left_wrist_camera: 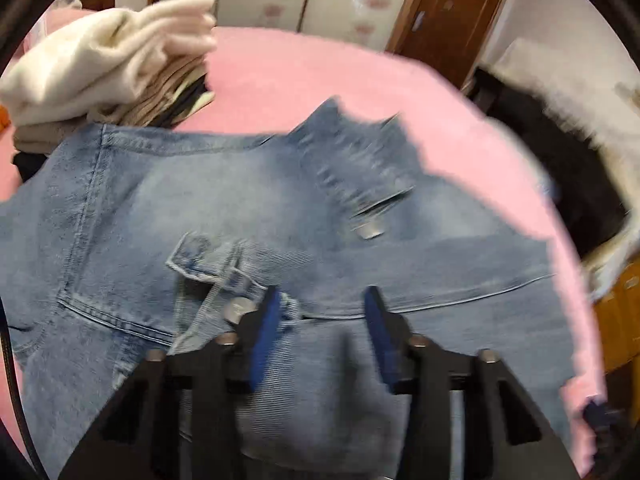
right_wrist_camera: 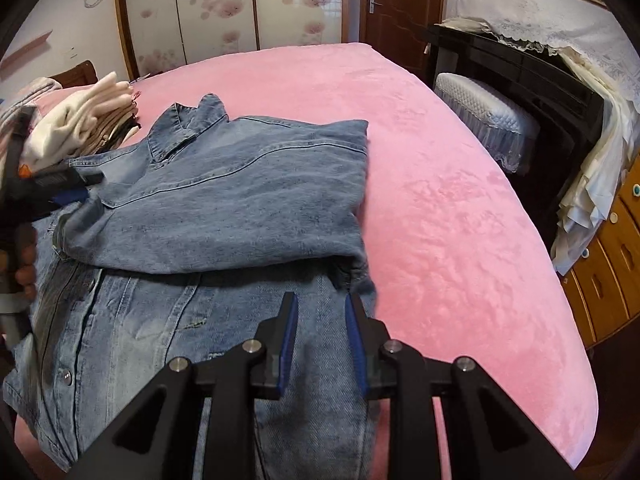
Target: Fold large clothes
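The denim jacket [right_wrist_camera: 224,200] is lying spread on the pink bedspread [right_wrist_camera: 460,200], one sleeve already crossing over its body with the collar pointing away from the fingers, so the folding appears, judging by that, to be partway along. The right gripper [right_wrist_camera: 322,336] is hovering over the jacket's near right edge with its blue pads standing apart and nothing between them; that edge is lying just ahead of and under the fingertips, probably so the side panel can be pinched and turned inward. The left gripper [left_wrist_camera: 322,328] is tilting over the jacket's front, its fingers also parted, with denim bunching beneath and between them; whether the pads are actually pressing cloth cannot be told, since this view is blurring. A metal button [left_wrist_camera: 236,308] is sitting just left of its left finger. Beyond both pairs of fingers, off to the far left, a stack of folded clothes [right_wrist_camera: 92,124] is waiting, likely the jacket's destination.
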Available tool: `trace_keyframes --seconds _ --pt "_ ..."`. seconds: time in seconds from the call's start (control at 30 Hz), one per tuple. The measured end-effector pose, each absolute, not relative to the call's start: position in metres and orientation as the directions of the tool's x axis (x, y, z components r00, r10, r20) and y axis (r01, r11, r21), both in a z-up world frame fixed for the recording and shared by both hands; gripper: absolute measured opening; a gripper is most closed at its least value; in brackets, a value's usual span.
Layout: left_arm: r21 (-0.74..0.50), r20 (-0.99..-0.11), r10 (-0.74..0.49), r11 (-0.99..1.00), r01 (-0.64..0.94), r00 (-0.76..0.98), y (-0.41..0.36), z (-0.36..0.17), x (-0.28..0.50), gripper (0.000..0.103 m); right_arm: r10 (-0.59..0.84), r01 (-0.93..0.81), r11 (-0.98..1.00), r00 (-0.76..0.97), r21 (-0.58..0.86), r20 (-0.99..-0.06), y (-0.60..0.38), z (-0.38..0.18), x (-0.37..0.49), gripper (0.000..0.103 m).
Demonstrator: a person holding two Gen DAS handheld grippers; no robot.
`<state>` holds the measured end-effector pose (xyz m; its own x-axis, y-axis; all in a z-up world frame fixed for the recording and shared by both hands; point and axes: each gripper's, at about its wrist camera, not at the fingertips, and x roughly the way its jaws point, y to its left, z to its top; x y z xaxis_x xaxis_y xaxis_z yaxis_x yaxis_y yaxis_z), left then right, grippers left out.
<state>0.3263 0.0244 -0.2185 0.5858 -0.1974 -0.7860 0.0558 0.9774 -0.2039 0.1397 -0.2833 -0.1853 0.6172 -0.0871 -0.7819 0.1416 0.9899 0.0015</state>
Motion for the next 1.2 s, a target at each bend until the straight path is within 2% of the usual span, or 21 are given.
trace_keyframes --seconds 0.03,0.07,0.1,0.17,0.2,0.33,0.4,0.53,0.73,0.83,0.9,0.93,1.0,1.2 --pt "-0.179 -0.796 -0.165 0.983 0.034 0.582 0.028 -0.225 0.328 0.032 -0.086 0.142 0.99 0.617 0.003 -0.782 -0.284 -0.186 0.141 0.024" --pt "-0.159 -0.802 -0.134 0.987 0.007 0.582 0.035 -0.232 0.33 0.023 -0.088 0.144 0.99 0.616 0.003 -0.783 -0.284 -0.186 0.143 0.024" --pt "-0.179 -0.805 -0.145 0.984 -0.003 0.575 0.044 -0.238 0.331 0.021 -0.096 0.152 0.988 0.612 -0.002 -0.785 -0.286 -0.187 0.145 0.024" --pt "-0.247 -0.789 -0.2 0.969 -0.003 0.58 0.058 -0.24 0.326 0.021 -0.106 0.163 0.987 0.605 -0.007 -0.789 -0.289 -0.19 0.148 0.024" --pt "-0.244 -0.791 -0.194 0.97 -0.009 0.58 0.06 -0.239 0.325 0.021 -0.101 0.166 0.986 0.597 0.0 -0.796 -0.292 -0.191 0.151 0.024" --pt "-0.222 -0.795 -0.172 0.975 -0.016 0.582 0.063 -0.221 0.317 0.025 -0.051 0.156 0.986 0.596 0.053 -0.802 -0.299 -0.182 0.162 0.024" --pt "-0.258 -0.768 -0.202 0.966 -0.005 0.608 0.065 -0.207 0.314 0.029 -0.038 0.151 0.986 0.622 0.072 -0.782 -0.303 -0.169 0.17 0.024" --pt "-0.298 -0.703 -0.234 0.954 0.02 0.671 0.056 -0.179 0.312 0.044 -0.042 0.147 0.987 0.656 0.072 -0.754 -0.31 -0.147 0.201 0.024" --pt "-0.247 -0.752 -0.21 0.969 0.029 0.625 0.025 -0.201 0.337 0.044 0.033 0.098 0.987 0.641 0.126 -0.766 -0.303 -0.151 0.285 0.024" --pt "-0.204 -0.804 -0.159 0.979 -0.015 0.573 0.024 -0.23 0.351 0.044 0.045 0.098 0.987 0.598 0.129 -0.8 -0.298 -0.175 0.325 0.024" --pt "-0.212 -0.812 -0.167 0.977 -0.017 0.559 0.028 -0.241 0.353 0.044 0.029 0.121 0.986 0.54 0.112 -0.841 -0.302 -0.199 0.348 0.024" --pt "-0.217 -0.806 -0.178 0.976 -0.002 0.564 0.03 -0.243 0.352 0.044 0.015 0.136 0.986 0.516 0.099 -0.856 -0.306 -0.208 0.356 0.019" --pt "-0.205 -0.799 -0.187 0.978 0.033 0.571 0.03 -0.244 0.351 0.044 -0.042 0.176 0.983 0.491 0.053 -0.87 -0.319 -0.221 0.364 0.017" --pt "-0.202 -0.802 -0.21 0.976 0.078 0.559 0.03 -0.245 0.353 0.045 -0.069 0.23 0.971 0.502 0.056 -0.862 -0.347 -0.22 0.352 0.014"
